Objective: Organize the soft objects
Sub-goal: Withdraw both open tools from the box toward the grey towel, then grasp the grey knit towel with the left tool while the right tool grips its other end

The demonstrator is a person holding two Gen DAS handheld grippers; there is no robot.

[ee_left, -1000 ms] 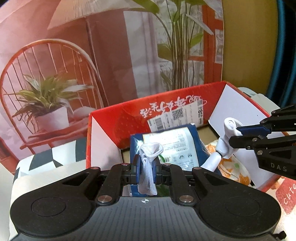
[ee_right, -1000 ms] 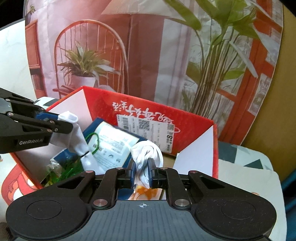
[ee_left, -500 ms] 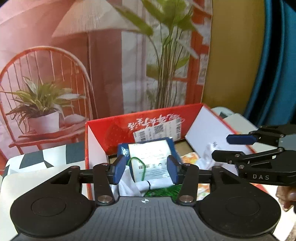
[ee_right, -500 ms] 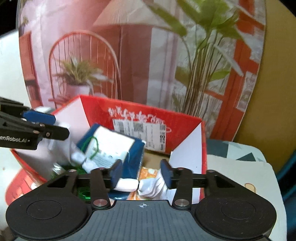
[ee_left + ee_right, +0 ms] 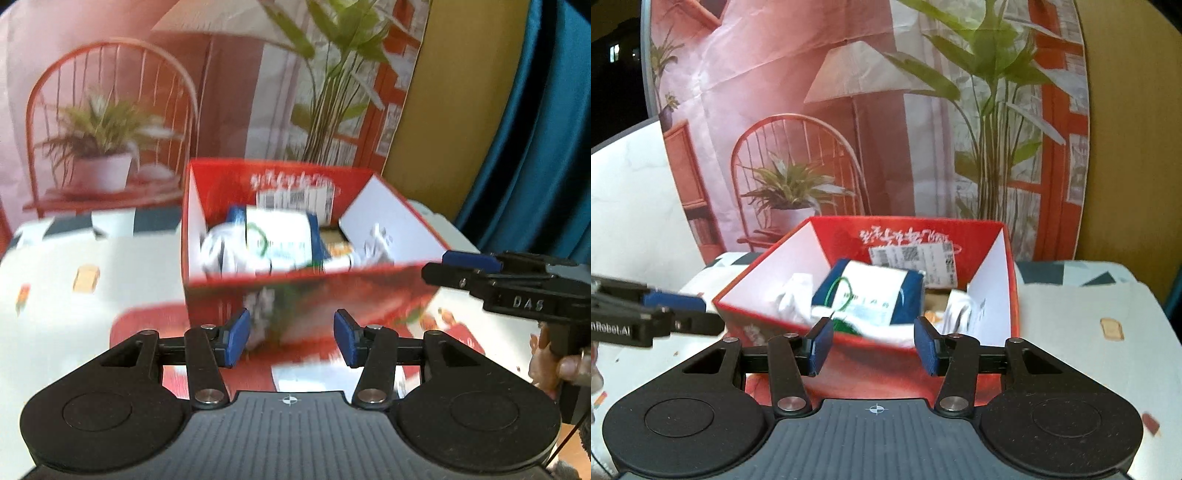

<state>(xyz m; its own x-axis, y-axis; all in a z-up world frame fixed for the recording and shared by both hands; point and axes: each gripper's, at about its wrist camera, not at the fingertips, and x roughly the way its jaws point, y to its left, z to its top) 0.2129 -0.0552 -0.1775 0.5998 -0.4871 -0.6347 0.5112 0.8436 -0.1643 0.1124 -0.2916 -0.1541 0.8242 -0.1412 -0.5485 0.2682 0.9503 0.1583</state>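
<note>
A red cardboard box (image 5: pixel 314 284) (image 5: pixel 997 266) stands open on the table. In it lie a blue and white packet (image 5: pixel 280 240) (image 5: pixel 875 291) and a white cloth, bunched at the left (image 5: pixel 221 251) (image 5: pixel 796 295) and at the right (image 5: pixel 376 243) (image 5: pixel 960 306). My left gripper (image 5: pixel 291 336) (image 5: pixel 690 314) hovers in front of the box's near wall, open and empty. My right gripper (image 5: pixel 873 347) (image 5: pixel 448 266) is also open with nothing between its blue pads, just short of the box's front edge.
A patterned white tablecloth (image 5: pixel 74 295) covers the table around the box. A red printed sheet (image 5: pixel 147 328) lies under the box's front. A backdrop picture of a chair and plants (image 5: pixel 812 147) stands right behind. A blue curtain (image 5: pixel 546 129) hangs at the right. A hand (image 5: pixel 546 362) holds the right gripper.
Both grippers were shut on ends of the white cloth inside the box. They opened, let the cloth drop into the box, and pulled back towards me and out of it.
</note>
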